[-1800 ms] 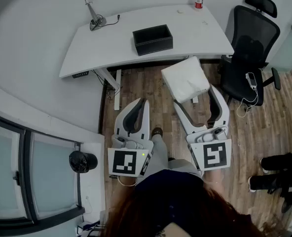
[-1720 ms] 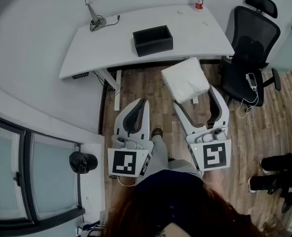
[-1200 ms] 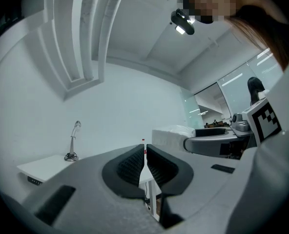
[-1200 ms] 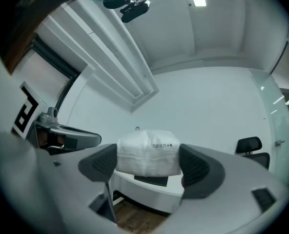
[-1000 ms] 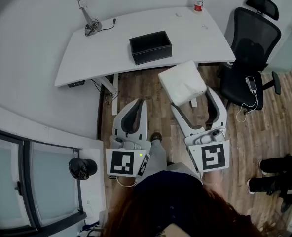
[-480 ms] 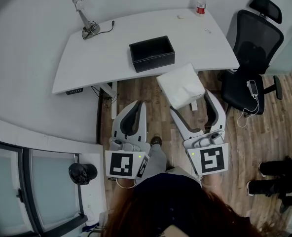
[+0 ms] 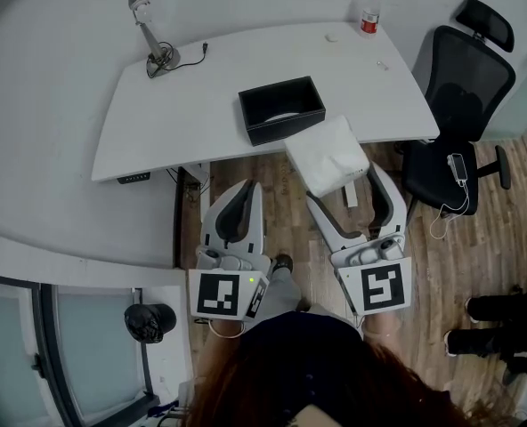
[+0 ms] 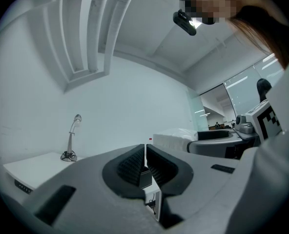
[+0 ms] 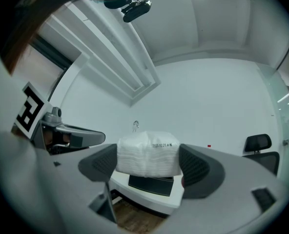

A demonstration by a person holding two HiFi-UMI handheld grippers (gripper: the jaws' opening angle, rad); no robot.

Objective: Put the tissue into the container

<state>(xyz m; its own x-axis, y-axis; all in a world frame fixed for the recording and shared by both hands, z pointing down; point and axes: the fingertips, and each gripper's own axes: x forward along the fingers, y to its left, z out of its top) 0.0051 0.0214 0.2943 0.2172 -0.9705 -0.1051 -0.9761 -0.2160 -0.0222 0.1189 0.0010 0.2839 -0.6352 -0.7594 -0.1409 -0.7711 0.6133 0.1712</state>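
Tissue pack (image 7: 328, 154) clamped in the right gripper (image 7: 344, 183), just near of the container (image 7: 281, 110).
Head view: the hands are hidden under the grippers; one white desk (image 7: 192, 87) on a wood floor (image 7: 263, 163) carries one container, one lamp (image 7: 144, 18), one bottle (image 7: 368, 12); one chair (image 7: 464, 78) stands right. Left gripper view: the left gripper (image 8: 145, 165) has its jaws pressed together, empty. Right gripper view: jaws wide apart, gripping the pack's sides; the pack covers the container's top edge.

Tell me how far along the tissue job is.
Done: the right hand-held gripper is shut on the tissue. In hand: it hangs close to the container on the desk, not inside. To do: move it over the container and release.
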